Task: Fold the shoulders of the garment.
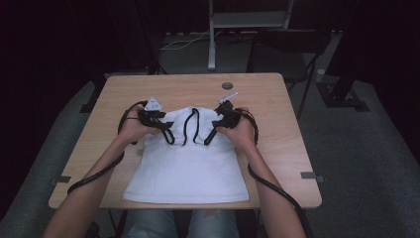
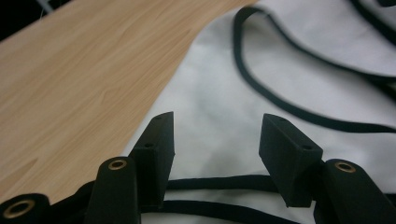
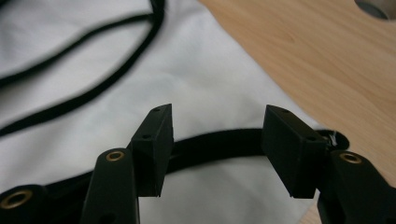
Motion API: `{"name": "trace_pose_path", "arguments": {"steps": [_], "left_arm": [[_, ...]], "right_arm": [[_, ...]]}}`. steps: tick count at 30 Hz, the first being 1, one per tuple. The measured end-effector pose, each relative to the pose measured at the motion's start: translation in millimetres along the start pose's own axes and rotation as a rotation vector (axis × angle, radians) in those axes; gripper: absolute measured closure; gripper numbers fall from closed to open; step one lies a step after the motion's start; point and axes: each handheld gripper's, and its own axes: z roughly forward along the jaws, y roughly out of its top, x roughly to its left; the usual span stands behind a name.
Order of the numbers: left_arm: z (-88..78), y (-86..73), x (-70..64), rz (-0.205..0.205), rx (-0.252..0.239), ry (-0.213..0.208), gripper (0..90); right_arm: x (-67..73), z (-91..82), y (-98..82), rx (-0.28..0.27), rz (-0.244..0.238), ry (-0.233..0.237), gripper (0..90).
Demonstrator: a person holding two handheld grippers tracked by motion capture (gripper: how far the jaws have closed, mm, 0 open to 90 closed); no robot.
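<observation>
Two grippers, our left gripper (image 1: 167,130) and right gripper (image 1: 212,133), hover with jaws spread and empty over the far shoulders of the white top (image 1: 190,168) lying flat mid-table (image 1: 119,89), likely positioned for smoothing or folding it.

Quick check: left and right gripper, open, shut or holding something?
Left gripper: open, nothing gripped, over the white top.
Right gripper: open, nothing gripped, black strap lies below the jaws.

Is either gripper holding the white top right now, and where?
Neither. The left gripper and right gripper stand open above the white top, nothing clamped.
</observation>
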Motion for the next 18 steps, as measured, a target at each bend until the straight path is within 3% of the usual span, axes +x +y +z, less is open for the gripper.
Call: {"name": "trace_pose_path", "arguments": {"steps": [5,7,10,18], "left_arm": [[9.9,-6.6,5.8,-0.003,0.043,0.026,45.6],[10.8,-7.5,8.7,-0.033,0.035,0.022,45.5],[10.7,-7.0,11.0,-0.028,0.042,0.039,45.5],[13.8,-8.2,20.6,-0.076,0.04,0.066,45.6]], "right_arm": [[-7.2,9.2,-6.9,0.016,0.035,-0.009,43.5],[-9.0,10.0,-8.3,0.011,0.047,-0.003,43.3],[-11.5,10.6,-8.2,0.009,0.054,-0.003,43.1],[-19.8,17.3,-6.1,-0.01,0.058,-0.006,42.7]]}}
